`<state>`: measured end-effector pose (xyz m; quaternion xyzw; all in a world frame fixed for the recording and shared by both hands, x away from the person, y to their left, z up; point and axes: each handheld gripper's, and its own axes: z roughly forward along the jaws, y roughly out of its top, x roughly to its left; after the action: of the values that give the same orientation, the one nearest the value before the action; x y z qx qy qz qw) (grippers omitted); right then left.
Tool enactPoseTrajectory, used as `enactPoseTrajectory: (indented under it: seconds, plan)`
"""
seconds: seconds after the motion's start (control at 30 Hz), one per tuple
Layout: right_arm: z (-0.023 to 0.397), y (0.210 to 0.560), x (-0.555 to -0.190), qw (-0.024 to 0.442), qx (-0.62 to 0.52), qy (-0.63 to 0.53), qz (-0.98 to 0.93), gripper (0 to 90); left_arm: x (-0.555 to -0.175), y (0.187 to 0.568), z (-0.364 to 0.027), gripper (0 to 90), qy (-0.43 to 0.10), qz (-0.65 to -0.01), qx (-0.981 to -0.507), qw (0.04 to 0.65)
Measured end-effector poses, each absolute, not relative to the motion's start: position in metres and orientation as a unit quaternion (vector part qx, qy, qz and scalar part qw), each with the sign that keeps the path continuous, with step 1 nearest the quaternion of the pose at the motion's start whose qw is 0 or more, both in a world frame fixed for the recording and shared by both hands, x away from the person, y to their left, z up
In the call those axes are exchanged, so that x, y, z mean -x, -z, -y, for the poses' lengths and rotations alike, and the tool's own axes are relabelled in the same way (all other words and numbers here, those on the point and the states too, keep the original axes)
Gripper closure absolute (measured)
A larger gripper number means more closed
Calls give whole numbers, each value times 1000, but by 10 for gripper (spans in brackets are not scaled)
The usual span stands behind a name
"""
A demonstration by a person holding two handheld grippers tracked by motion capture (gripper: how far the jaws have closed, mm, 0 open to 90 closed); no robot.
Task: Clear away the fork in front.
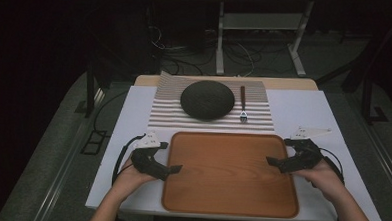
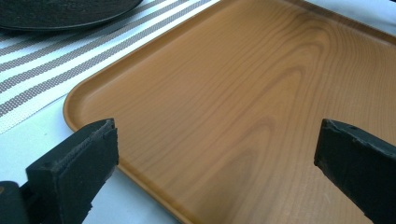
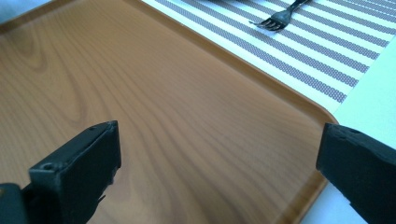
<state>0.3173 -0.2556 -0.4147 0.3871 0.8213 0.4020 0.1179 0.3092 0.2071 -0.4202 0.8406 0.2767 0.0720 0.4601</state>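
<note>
— white table [image 1: 304,112] first: where's the flat wooden tray [image 1: 231,174]?
— near edge, between my hands. left gripper [image 1: 174,168] and right gripper [image 1: 274,161] hang at its sides, jaws apart, holding nothing.
— risk?
— uneven grips could tilt it, or shove it into the striped placemat [image 1: 211,122].

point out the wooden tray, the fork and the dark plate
wooden tray [image 1: 231,177]: high view, bare middle of its wood-grain floor
fork [image 1: 243,105]: high view, middle of its handle, right of the plate
dark plate [image 1: 207,99]: high view, centre of its round top
</note>
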Motion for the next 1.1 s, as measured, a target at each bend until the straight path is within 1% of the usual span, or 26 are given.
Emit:
enactPoseTrajectory:
  seconds: [0.73,1.1]
  plan:
    - [240,406,-345,122,-395,-400,-818,3,-308,420,-206,0,-74,-272,-841,462]
    - [232,404,-365,123,-398,-395,-818,15,-307,419,-206,0,-71,-273,-837,469]
